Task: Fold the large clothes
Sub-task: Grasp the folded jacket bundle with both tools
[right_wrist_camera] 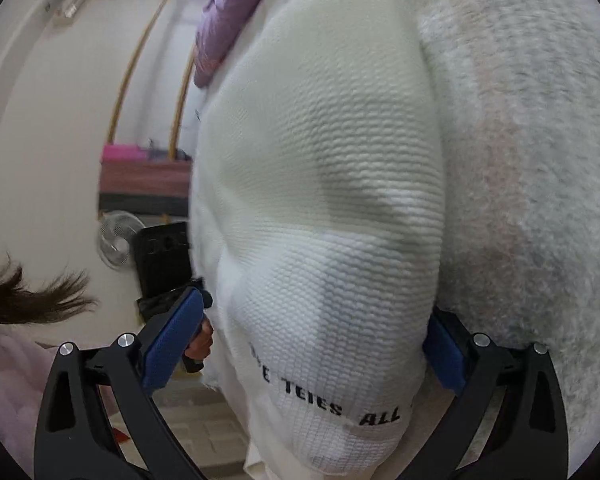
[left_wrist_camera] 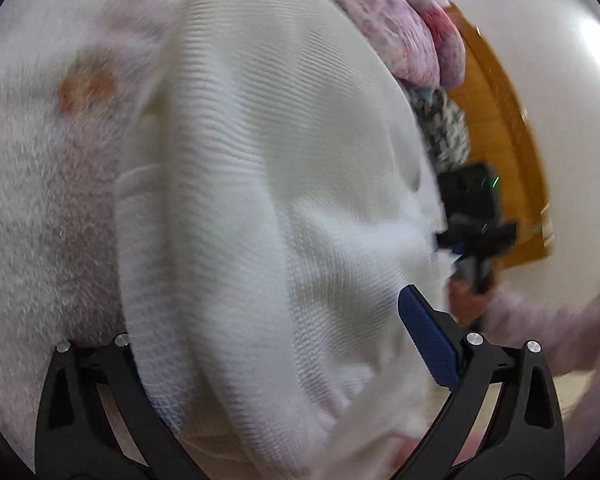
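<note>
A fluffy white blanket (left_wrist_camera: 32, 208) lies at left beneath a white waffle-knit garment (left_wrist_camera: 268, 184), draped between the spread, ungripping fingers of the left gripper (left_wrist_camera: 268, 332); the right gripper (right_wrist_camera: 316, 336), equally wide apart, straddles the same garment without pinching it.

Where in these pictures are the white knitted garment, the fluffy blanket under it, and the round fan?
white knitted garment (right_wrist_camera: 324, 208): right wrist view, middle of its ribbed front.
fluffy blanket (right_wrist_camera: 532, 160): right wrist view, bare fuzzy patch beside the garment.
fan (right_wrist_camera: 118, 244): right wrist view, centre of its round grille.
</note>
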